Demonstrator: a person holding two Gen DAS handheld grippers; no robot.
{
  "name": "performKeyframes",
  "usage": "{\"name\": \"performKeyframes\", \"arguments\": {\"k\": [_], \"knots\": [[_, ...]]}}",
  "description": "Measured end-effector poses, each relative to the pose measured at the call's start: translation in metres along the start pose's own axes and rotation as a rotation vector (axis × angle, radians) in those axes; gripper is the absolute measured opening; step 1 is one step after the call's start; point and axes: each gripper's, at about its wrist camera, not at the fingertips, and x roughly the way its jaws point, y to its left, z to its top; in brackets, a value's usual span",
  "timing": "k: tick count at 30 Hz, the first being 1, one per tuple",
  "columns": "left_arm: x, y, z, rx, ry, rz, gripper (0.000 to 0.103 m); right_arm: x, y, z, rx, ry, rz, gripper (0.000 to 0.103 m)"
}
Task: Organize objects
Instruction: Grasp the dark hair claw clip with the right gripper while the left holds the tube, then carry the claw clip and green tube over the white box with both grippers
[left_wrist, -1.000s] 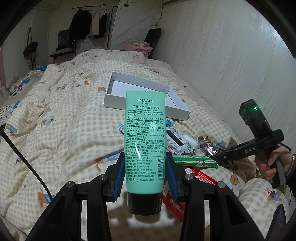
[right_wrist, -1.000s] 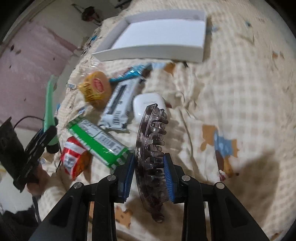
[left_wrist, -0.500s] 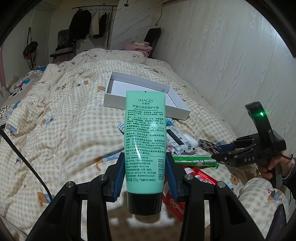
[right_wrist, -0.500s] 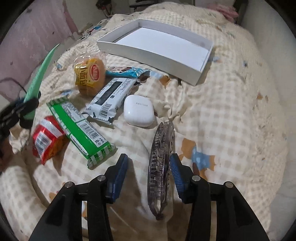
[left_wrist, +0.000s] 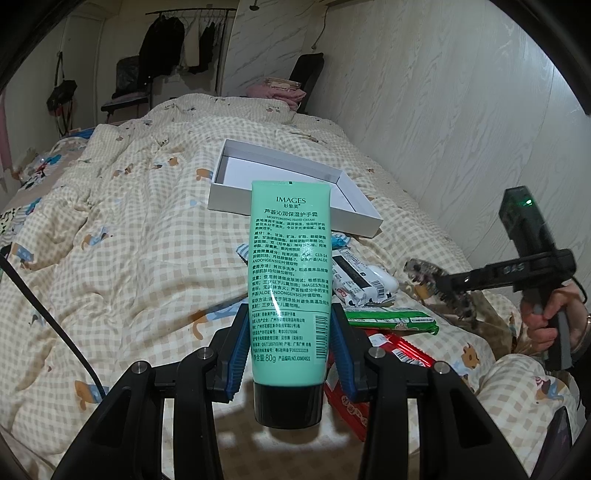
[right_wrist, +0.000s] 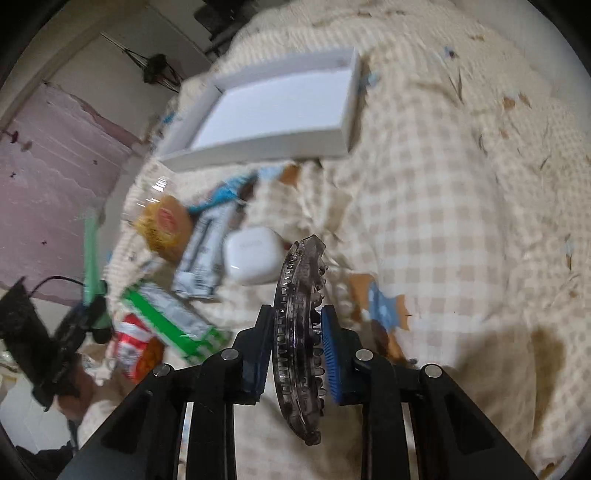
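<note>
Barely started: white box (left_wrist: 360, 218) is sitting empty. Left gripper (left_wrist: 290, 350) is clamping hand cream tube (left_wrist: 290, 273), right gripper (right_wrist: 295, 354) is pinching hair claw clip (right_wrist: 299, 332); snacks + earbud case (right_wrist: 251, 254) are lying on quilt (left_wrist: 129, 240).

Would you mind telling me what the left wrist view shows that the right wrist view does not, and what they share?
Only the left wrist view shows the printed face of the green hand cream tube held in the left gripper, the hand holding the right gripper, and the clothes rack beyond the bed.

Only the right wrist view shows the right gripper shut on the clear hair comb up close, plus the round yellow snack pack.

Both show the open white box, white earbud case, green wrapper and checked quilt.
</note>
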Motion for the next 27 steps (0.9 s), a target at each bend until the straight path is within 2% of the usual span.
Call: {"name": "performKeyframes", "arguments": {"k": [2,5,9,14,21,25,27], "knots": [[0.001,0.000,0.000,-0.002,0.002,-0.002,0.044,-0.005,0.006,0.002,0.011,-0.016,0.018,0.027],[0.003,0.002,0.000,-0.011,0.004,-0.020,0.044,-0.002,0.016,0.006,0.004,0.000,-0.016,0.027],[0.006,0.009,0.001,-0.039,0.010,-0.048,0.044,0.013,0.023,0.017,-0.014,0.101,-0.075,0.027],[0.007,0.010,0.001,-0.054,0.027,-0.037,0.044,0.023,0.043,0.026,-0.068,0.232,-0.206,0.027],[0.007,0.007,0.001,-0.034,0.019,-0.038,0.044,0.013,0.072,0.022,-0.165,0.249,-0.196,0.027],[0.007,0.012,0.000,-0.054,0.015,-0.042,0.044,0.012,0.078,0.030,-0.179,0.247,-0.226,0.027],[0.006,0.013,0.000,-0.058,0.011,-0.042,0.044,0.008,0.084,0.036,-0.209,0.251,-0.279,0.027]]}}
